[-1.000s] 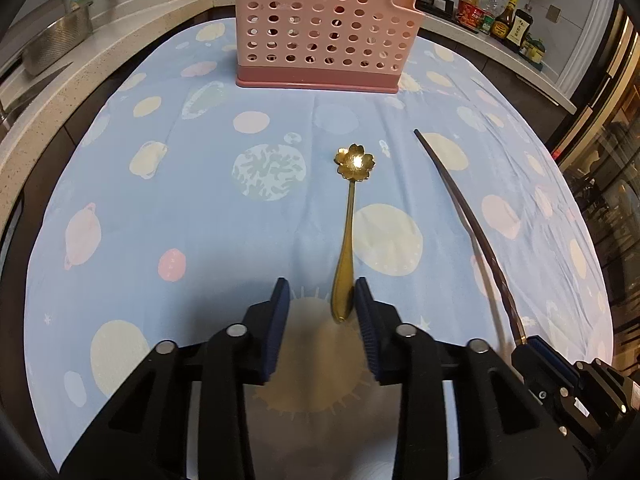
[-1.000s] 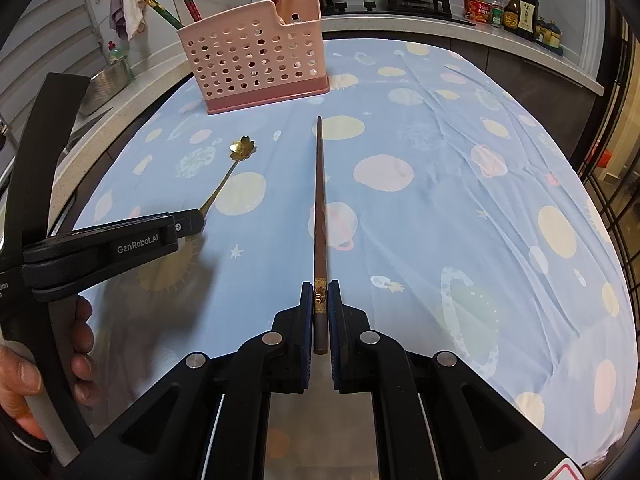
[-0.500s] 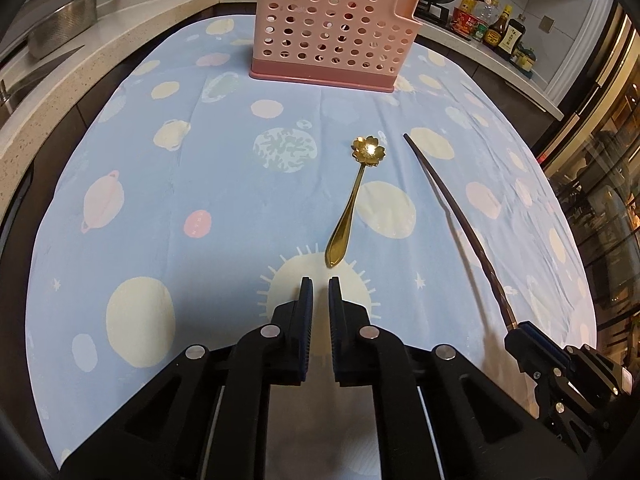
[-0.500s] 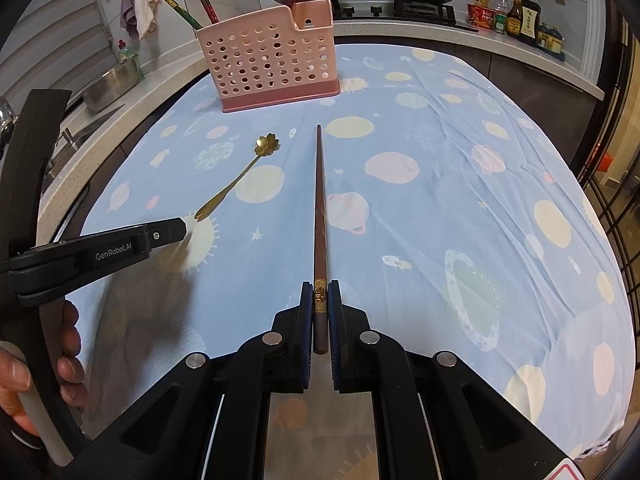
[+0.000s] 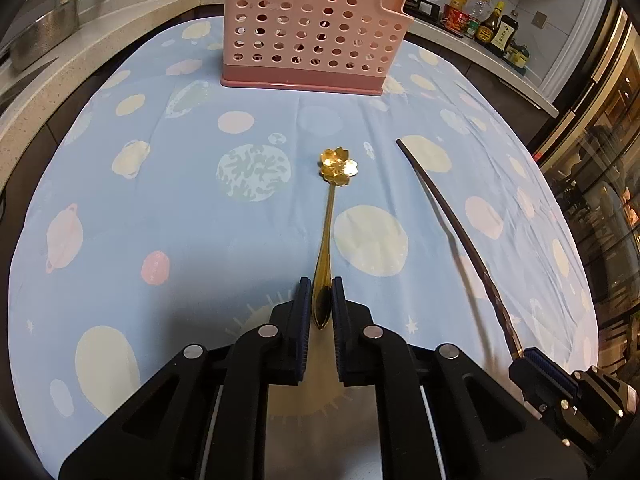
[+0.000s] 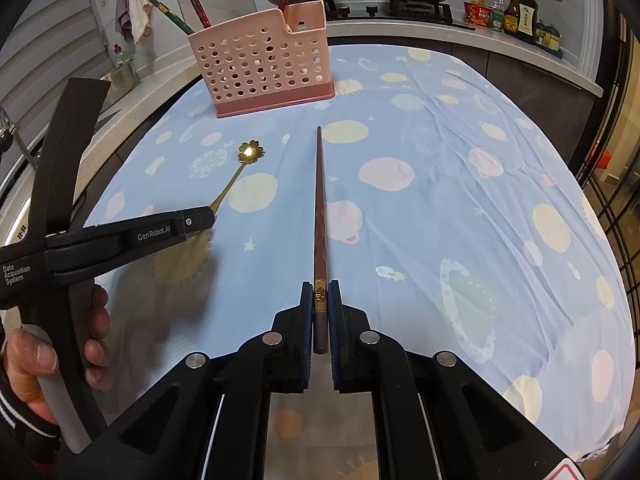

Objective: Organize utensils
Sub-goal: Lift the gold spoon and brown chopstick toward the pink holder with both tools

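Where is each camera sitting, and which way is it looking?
Left wrist: rides on the left gripper, looking forward and down along its fingers at the gold spoon between them; the right gripper shows at lower right.
Right wrist: rides on the right gripper, looking down along the brown chopstick it grips; the left gripper and a hand show at left.
Both see the spoon, chopstick, pink holder and blue tablecloth.

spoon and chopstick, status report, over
Left claw shut on gold spoon handle. Right claw shut on chopstick. Pink holder ahead, path across cloth clear.
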Available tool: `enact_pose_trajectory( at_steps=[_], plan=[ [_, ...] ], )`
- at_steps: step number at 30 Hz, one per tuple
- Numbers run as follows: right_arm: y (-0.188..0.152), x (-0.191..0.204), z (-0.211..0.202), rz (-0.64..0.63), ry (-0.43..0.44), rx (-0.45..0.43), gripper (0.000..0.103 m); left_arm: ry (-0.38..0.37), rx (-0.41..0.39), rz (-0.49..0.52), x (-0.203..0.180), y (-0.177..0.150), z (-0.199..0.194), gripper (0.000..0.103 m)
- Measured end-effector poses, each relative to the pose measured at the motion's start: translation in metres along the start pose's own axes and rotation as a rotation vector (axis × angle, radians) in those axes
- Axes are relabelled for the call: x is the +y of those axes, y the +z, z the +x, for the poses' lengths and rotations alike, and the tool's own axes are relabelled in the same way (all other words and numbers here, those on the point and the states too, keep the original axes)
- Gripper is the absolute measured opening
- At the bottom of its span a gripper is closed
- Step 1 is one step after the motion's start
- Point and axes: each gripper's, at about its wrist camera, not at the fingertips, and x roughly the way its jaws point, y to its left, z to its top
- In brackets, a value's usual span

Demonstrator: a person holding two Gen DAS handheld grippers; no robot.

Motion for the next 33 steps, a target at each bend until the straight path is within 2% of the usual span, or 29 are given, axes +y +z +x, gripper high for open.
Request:
enact_pose_trajectory(
  at_steps=[12, 18, 19, 20, 33],
  plan=[
    [-0.013, 0.008, -0.017, -0.022, 0.022, -0.006, 0.007, -0.036, 0.010, -0.019, 0.006, -0.053, -0.046, 0.009],
    [-0.023, 0.016, -0.017, -0.039, 0.035, 0.010, 0.007, -0.045, 0.036, -0.038, 0.010, -0.073, -0.049, 0.009],
    [-0.024, 0.017, -0.017, -0.040, 0.037, 0.011, 0.007, -0.046, 0.039, -0.039, 0.009, -0.075, -0.048, 0.008],
    [-0.024, 0.017, -0.017, -0.042, 0.038, 0.010, 0.007, -0.046, 0.040, -0.037, 0.009, -0.077, -0.049, 0.001],
    [-0.025, 0.018, -0.020, -0.045, 0.045, 0.010, 0.007, -0.057, 0.049, -0.030, 0.006, -0.081, -0.049, 0.001]
  ],
)
